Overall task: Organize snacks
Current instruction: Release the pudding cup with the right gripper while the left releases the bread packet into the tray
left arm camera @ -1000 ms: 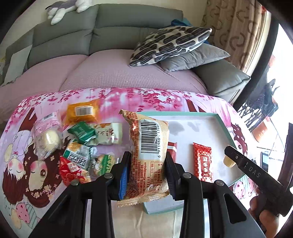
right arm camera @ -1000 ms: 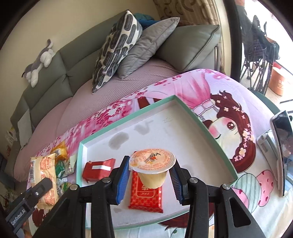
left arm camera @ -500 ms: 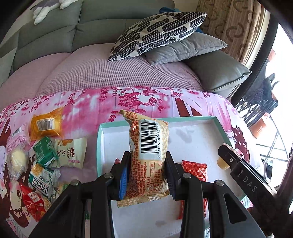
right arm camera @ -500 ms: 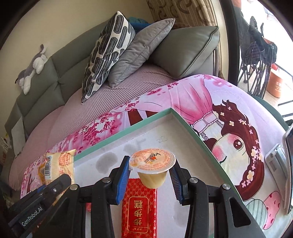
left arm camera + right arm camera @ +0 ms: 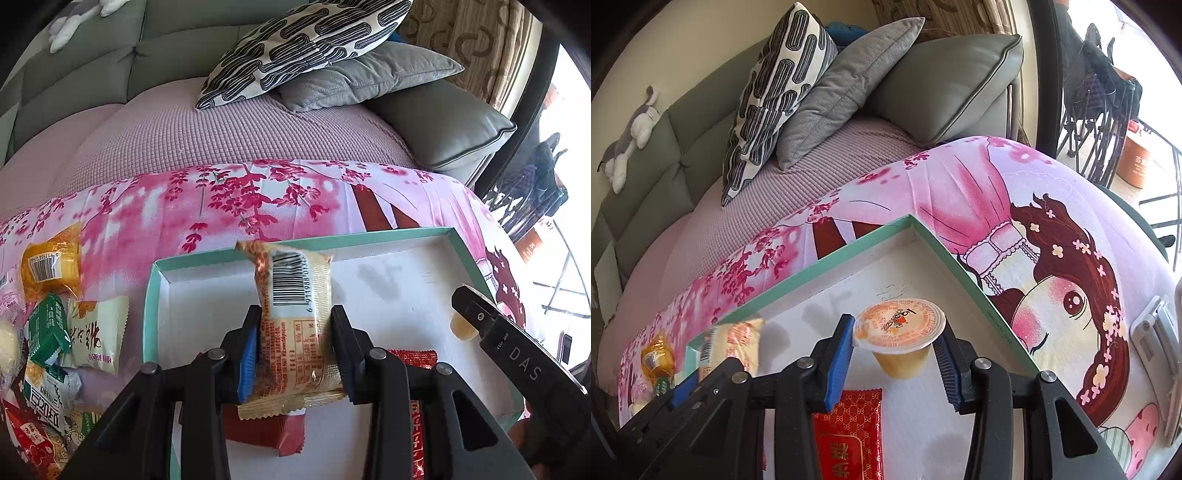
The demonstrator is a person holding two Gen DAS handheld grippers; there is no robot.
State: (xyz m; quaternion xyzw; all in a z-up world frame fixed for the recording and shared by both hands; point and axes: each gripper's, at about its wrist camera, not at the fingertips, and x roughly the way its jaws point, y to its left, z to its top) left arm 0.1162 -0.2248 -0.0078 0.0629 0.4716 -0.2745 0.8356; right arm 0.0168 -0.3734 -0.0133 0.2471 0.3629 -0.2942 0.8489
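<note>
My left gripper [image 5: 293, 334] is shut on a beige barcoded snack packet [image 5: 295, 317], held upright over the teal-rimmed white tray [image 5: 155, 291]. My right gripper [image 5: 895, 341] has its pads around a jelly cup [image 5: 900, 339] with an orange foil lid, over the tray's far right corner [image 5: 912, 221]; its jaws stand slightly wider than the lid. Two red packets [image 5: 266, 428] [image 5: 849, 435] lie in the tray under the grippers. The right gripper and jelly cup [image 5: 461, 326] also show in the left wrist view.
Several loose snack packets [image 5: 48, 332] lie on the pink cartoon cloth [image 5: 258, 199] left of the tray. A sofa with cushions [image 5: 306, 48] is behind. A phone stand [image 5: 1152, 332] sits at the table's right edge.
Both grippers have moved forward and right over the tray with their snacks. The right gripper's jaws look a little wider around the jelly cup than before.
</note>
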